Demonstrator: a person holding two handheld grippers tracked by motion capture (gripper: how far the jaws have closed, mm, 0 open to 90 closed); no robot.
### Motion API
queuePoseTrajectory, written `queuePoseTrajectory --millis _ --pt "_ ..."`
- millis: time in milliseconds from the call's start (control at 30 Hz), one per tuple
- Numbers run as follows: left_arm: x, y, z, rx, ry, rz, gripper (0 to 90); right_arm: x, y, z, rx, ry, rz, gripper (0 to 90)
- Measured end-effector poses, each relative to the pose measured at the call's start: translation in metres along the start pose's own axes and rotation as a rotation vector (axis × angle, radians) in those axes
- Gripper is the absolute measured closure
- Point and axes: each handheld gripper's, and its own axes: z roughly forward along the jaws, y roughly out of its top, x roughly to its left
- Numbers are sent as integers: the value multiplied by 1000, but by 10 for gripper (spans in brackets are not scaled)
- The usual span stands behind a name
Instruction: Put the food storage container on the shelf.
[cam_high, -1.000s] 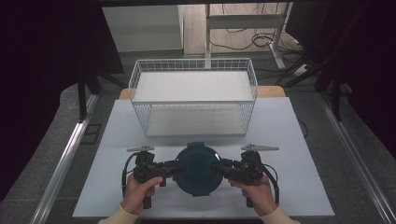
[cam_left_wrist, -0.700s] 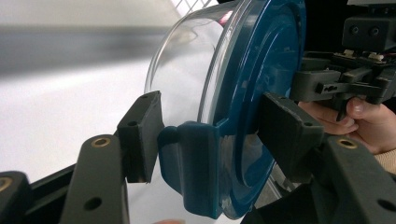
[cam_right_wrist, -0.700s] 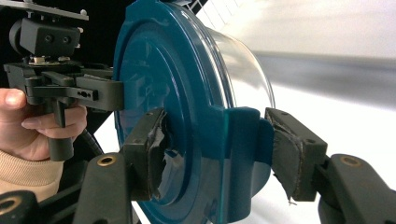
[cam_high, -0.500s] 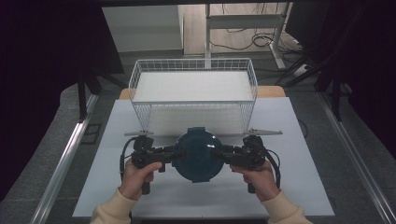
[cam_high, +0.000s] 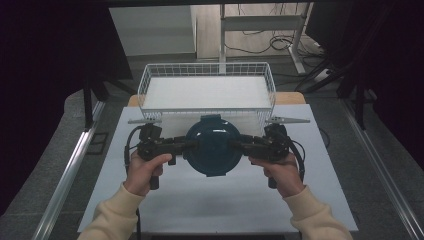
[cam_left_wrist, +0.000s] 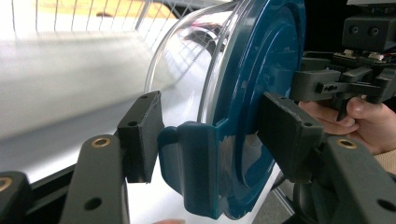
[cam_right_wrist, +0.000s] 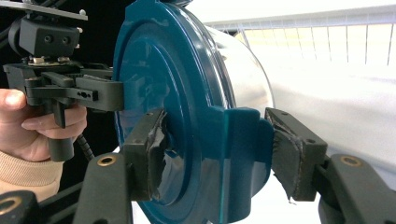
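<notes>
Two grippers, one in each of my hands, hold one round container between them, lifted above the white table just in front of the wire basket. From the high view I see only its dark teal lid as a disc, with my left gripper coming in from one side and my right gripper from the other, each meeting the rim at opposite points. My left hand and right hand wrap the handles below.

My gripper views add what the top-down view hides. The left gripper view shows that the container has a clear bowl under the teal lid, which stands on edge in that picture. My left gripper is clamped on a lid latch tab: one pad presses the tab's outer side, the other the lid's top face. Farther off, the right gripper reaches the opposite edge, with my fingers behind it.

The right gripper view gives the mirror of this: my right gripper is closed on the opposite latch, one worn pad on the lid face and the other against the tab's outer side. Its pad covering is torn and frayed, something visible from here alone. The left gripper sits across the lid, and the basket's wire side shows beyond the bowl.

Count: one container, one lid, two latches gripped, one basket, two grippers, two hands.
</notes>
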Motion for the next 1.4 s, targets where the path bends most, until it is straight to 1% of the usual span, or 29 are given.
queuePoseTrajectory --millis 133,267,433,500,667,733,800,833,900,933,967,1000,1033,1100,1200,1233,1333,1367,1400 --pt "-5 15 -5 -12 4 25 408 3 16 -2 -12 0 -22 410" --pt "-9 30 -9 -19 8 43 408 7 33 -5 -10 2 -35 410" --pt "-11 44 -12 -26 9 45 408 9 50 -6 -8 3 -51 411" --pt "-11 49 -14 -25 15 48 409 9 57 -5 1 7 -51 411" --pt "-12 63 -17 -26 24 57 410 8 70 -3 -3 16 -57 411" --pt "-12 66 -17 -25 25 64 411 7 76 -3 -3 17 -68 411" --pt "-11 70 -17 -25 22 62 411 7 80 -2 0 17 -69 411" --pt "-10 72 -17 -27 20 54 411 7 82 -2 2 17 -68 411" --pt "-8 77 -17 -22 17 56 411 6 87 -1 2 14 -70 410" --pt "-8 77 -17 -22 17 56 411 6 87 -1 2 14 -70 410" --pt "-7 82 -16 -16 16 60 412 5 91 0 1 14 -69 411" --pt "-7 82 -16 -16 16 60 412 5 91 0 1 14 -69 411" --pt "-6 88 -17 -12 19 67 412 3 96 1 -4 17 -71 411" --pt "-6 91 -17 -10 19 68 412 3 97 2 -5 18 -71 411" --pt "-5 99 -16 -11 13 68 414 2 107 1 -5 19 -75 411" --pt "-5 103 -16 -14 12 69 415 2 113 1 -3 16 -84 411" --pt "-4 108 -16 -17 12 75 415 1 119 1 -5 16 -89 411" --pt "-2 113 -16 -20 10 84 415 0 124 2 -3 15 -95 411" --pt "-2 115 -16 -21 9 80 415 0 126 3 -5 15 -98 411"
